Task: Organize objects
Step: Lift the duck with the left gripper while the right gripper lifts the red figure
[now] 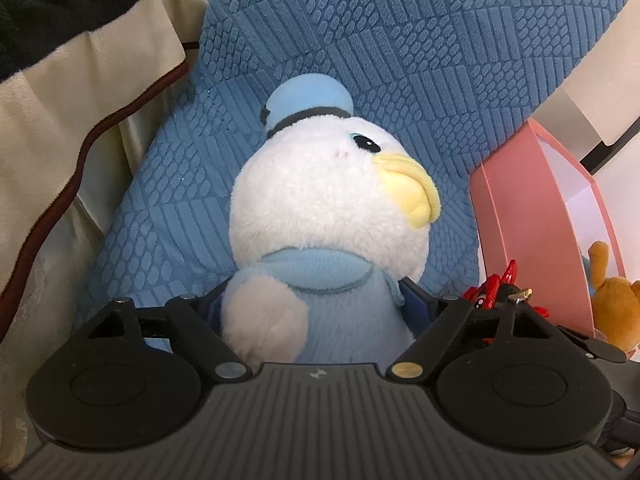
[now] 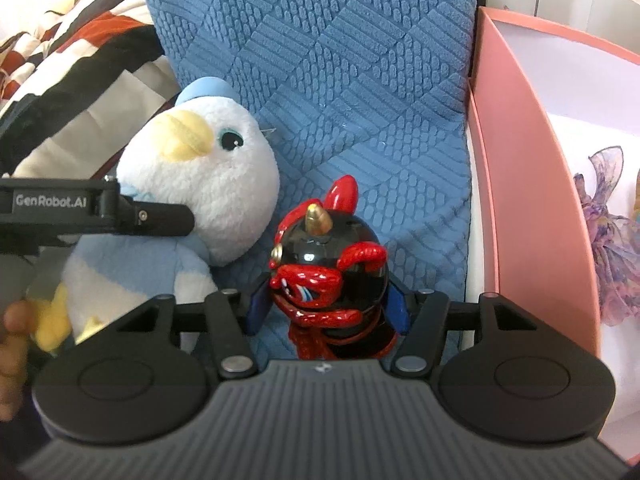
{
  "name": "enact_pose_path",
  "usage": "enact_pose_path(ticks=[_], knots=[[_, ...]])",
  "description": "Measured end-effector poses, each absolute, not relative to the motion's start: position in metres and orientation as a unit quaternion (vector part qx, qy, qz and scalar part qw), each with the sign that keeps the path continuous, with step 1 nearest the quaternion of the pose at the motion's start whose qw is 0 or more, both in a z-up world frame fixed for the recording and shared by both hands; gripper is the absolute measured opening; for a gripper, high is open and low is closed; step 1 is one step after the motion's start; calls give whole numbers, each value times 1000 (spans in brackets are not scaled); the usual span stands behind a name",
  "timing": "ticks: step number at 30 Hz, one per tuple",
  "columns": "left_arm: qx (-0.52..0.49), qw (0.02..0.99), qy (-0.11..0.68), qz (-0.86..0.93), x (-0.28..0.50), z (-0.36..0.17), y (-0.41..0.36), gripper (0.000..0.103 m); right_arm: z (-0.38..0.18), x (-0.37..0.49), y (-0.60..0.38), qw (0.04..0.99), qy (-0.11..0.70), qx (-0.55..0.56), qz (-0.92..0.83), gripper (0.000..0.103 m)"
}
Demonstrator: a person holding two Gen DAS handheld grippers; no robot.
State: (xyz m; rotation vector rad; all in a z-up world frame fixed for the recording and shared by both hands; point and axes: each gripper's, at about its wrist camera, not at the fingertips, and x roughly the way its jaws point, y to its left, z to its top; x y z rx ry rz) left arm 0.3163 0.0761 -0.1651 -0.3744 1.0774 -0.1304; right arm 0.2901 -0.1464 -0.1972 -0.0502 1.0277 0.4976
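A white plush duck with a light blue hat and shirt stands upright against a blue textured cushion. My left gripper is shut on the duck's body, its blue pads pressed into both sides. It shows from the side in the right wrist view, across the duck. My right gripper is shut on a glossy red and black horned figurine, upright to the right of the duck. The figurine's red top shows beside my left gripper.
A pink box stands open at the right, holding a purple fabric piece and an orange plush. A beige blanket with dark trim lies at the left. A striped cloth is behind the duck.
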Motion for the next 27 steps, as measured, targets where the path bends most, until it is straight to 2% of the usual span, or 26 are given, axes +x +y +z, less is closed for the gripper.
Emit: enact_pose_path(ticks=[12,17,27], knots=[[-200,843,495,-63,302,-148,82,82,-153,293,-157,838,483,-12,254,61],[-226,842,485,-72,299,-133,81,73,-127,294,-159,840,474,-21,263,61],[-212,837,500,-73,288,-135,66,67,-112,290,-171,840,474,-21,264,61]])
